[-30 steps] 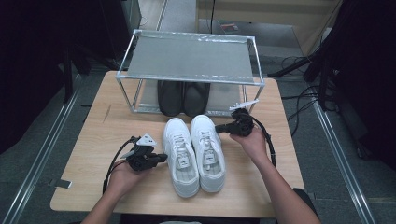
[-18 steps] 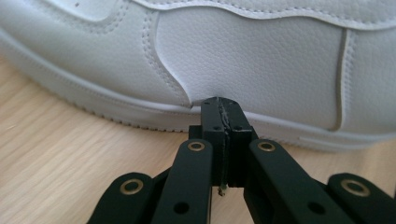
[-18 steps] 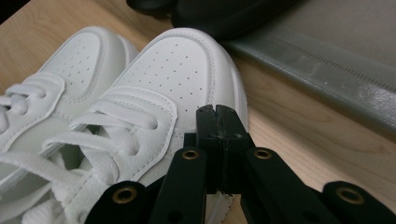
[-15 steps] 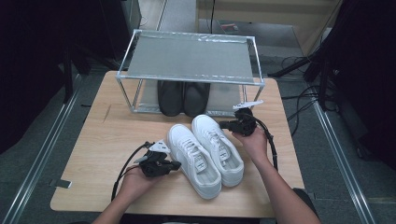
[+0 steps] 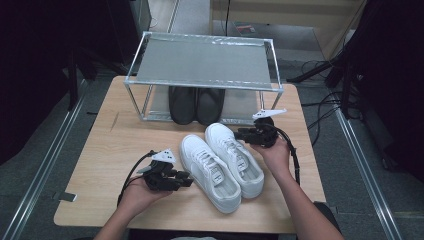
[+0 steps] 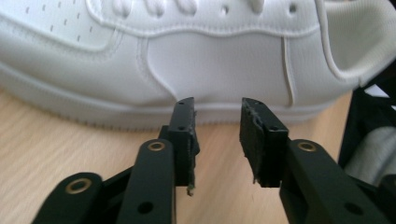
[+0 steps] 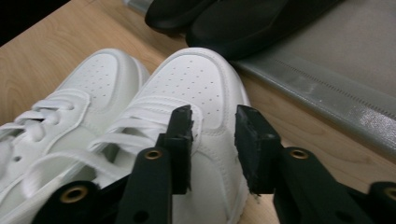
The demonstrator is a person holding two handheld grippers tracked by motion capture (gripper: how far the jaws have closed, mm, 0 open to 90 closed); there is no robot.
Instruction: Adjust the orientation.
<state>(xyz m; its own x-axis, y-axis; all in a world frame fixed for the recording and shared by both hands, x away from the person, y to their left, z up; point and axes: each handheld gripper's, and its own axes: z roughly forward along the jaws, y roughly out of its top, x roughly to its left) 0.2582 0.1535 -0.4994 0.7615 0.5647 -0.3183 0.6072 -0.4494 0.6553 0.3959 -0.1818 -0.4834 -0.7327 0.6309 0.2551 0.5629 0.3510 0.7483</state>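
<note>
Two white sneakers lie side by side and slanted on the wooden table (image 5: 100, 150), toes toward the rack. My left gripper (image 5: 188, 180) is beside the outer side of the left sneaker (image 5: 207, 172). Its jaws (image 6: 217, 135) stand open a small way, right up against that sneaker's sole edge (image 6: 210, 56), with nothing between them. My right gripper (image 5: 239, 134) is open at the laces near the toe of the right sneaker (image 5: 235, 157). In the right gripper view the gripper (image 7: 212, 140) hovers over that sneaker (image 7: 196, 79), with the left sneaker (image 7: 98, 79) alongside.
A metal-framed shoe rack (image 5: 200, 60) stands at the back of the table. A pair of black shoes (image 5: 195, 105) sits on its lower shelf, just beyond the white toes; the black shoes (image 7: 233, 18) lie close ahead of the right gripper. Bare table lies at left.
The pair of white sneakers has turned, heels swung right and toward the front edge. My left gripper followed to the right and nearer. The right gripper stayed by the right sneaker's toe.
</note>
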